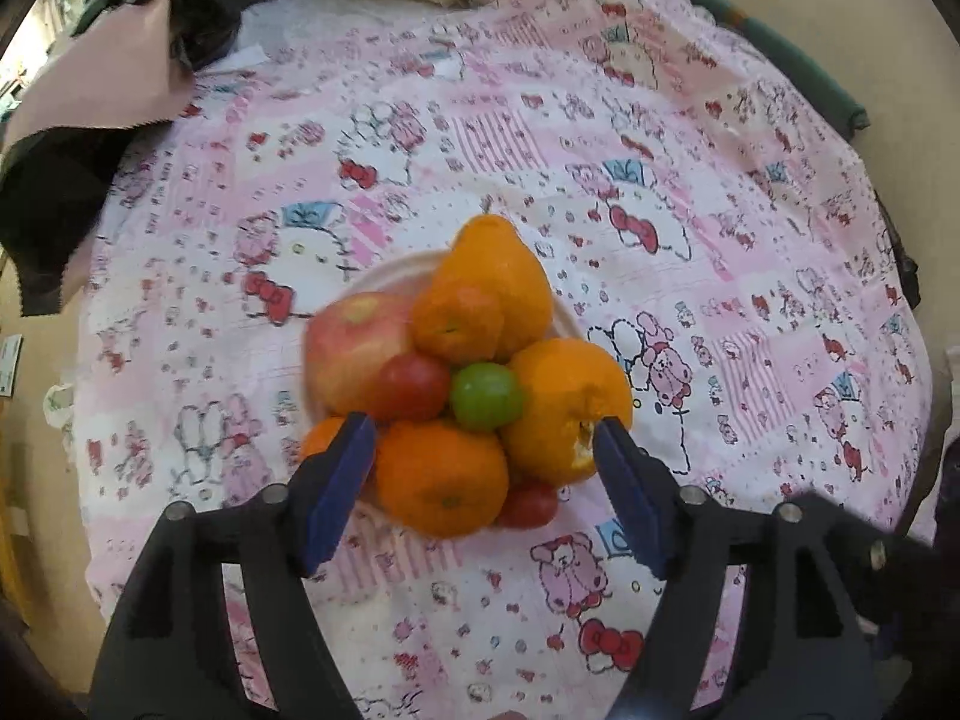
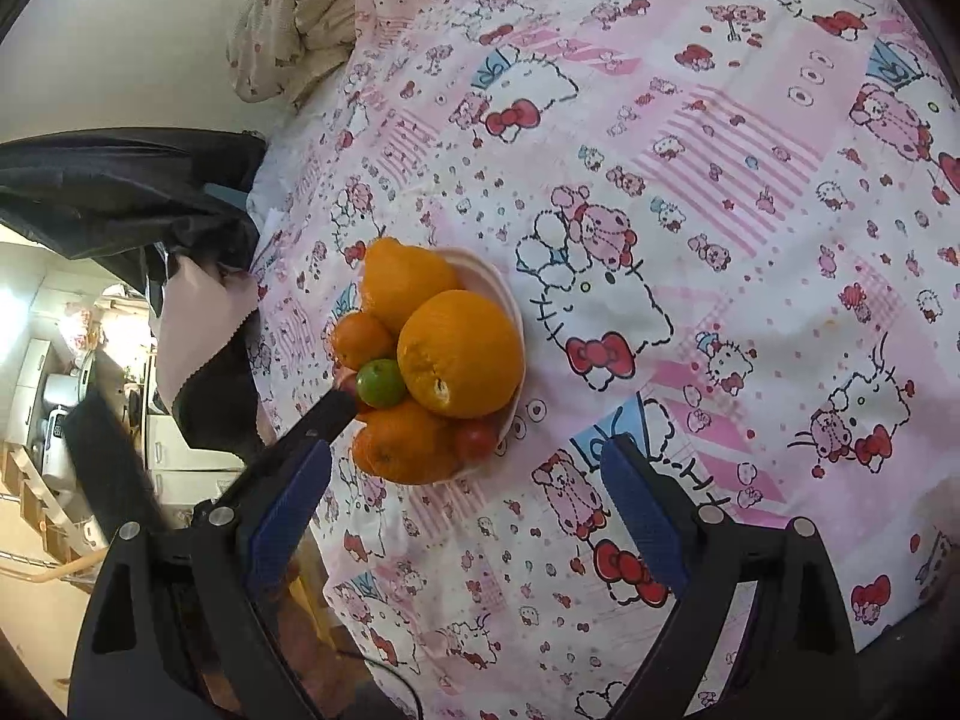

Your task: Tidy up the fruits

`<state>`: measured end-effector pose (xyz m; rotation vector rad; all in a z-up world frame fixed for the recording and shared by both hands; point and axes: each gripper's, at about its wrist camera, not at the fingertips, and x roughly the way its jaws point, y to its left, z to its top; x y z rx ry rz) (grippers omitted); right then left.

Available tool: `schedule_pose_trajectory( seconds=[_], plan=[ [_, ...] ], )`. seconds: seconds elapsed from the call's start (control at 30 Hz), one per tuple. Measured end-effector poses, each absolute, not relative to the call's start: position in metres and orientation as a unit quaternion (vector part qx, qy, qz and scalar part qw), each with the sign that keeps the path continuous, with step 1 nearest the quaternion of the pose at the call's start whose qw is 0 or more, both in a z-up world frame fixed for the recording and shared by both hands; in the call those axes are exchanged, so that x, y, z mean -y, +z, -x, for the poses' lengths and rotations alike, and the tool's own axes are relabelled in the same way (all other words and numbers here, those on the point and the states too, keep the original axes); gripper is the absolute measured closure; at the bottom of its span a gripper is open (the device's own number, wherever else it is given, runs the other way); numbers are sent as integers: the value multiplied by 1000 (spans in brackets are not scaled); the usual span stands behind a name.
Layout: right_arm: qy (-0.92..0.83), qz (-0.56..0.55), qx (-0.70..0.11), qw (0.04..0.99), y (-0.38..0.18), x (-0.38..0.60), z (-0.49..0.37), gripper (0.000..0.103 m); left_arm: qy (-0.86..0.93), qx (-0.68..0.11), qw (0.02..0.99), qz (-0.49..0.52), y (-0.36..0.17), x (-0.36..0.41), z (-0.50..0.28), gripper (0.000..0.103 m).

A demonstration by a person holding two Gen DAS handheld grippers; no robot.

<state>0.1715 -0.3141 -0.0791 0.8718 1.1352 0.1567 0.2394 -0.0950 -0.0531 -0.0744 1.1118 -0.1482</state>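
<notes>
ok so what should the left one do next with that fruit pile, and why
Probably ease the left gripper forward and down so its open jaws straddle the nearest orange, then close. That orange sits at the front edge of the heaped plate, right between the jaws and unblocked. The small green fruit is wedged mid-pile, a harder pick. The right gripper is open, off the pile.

Plate mostly hidden under fruit; apple blurred

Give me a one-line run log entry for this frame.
left gripper: open, over fruit pile | right gripper: open, empty, beside plate | fruit piled on plate | green fruit at centre
</notes>
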Motion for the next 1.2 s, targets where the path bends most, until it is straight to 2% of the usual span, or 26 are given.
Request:
schedule_pose_trajectory(
  seconds=[0.13,0.27,0.37,0.5,0.53,0.6,0.77,0.9,1.2],
  plan=[
    [78,-381,-512,766,-70,309,-170,9,-56,-505,861,34,-32,72,-217,31],
    [85,-306,-492,811,-47,289,-164,1,-27,-484,874,36,-19,38,-193,31],
    [89,-237,-468,847,-29,272,-157,0,-17,-462,887,21,-16,18,-174,25],
    [84,-163,-455,871,-17,254,-146,0,-6,-446,895,23,-14,-6,-150,25],
    [81,-149,-455,874,-14,250,-143,0,-4,-441,897,26,-12,-10,-145,23],
    [81,-126,-445,883,-8,243,-134,0,0,-430,902,31,-8,-16,-134,12],
    [83,-58,-398,912,2,220,-109,0,8,-405,913,43,0,-20,-110,1],
    [76,-26,-364,928,-2,209,-97,0,18,-378,924,46,-5,-23,-99,0],
    [55,-19,-346,936,-14,203,-100,0,6,-395,917,47,-22,-17,-109,0]
  ],
)
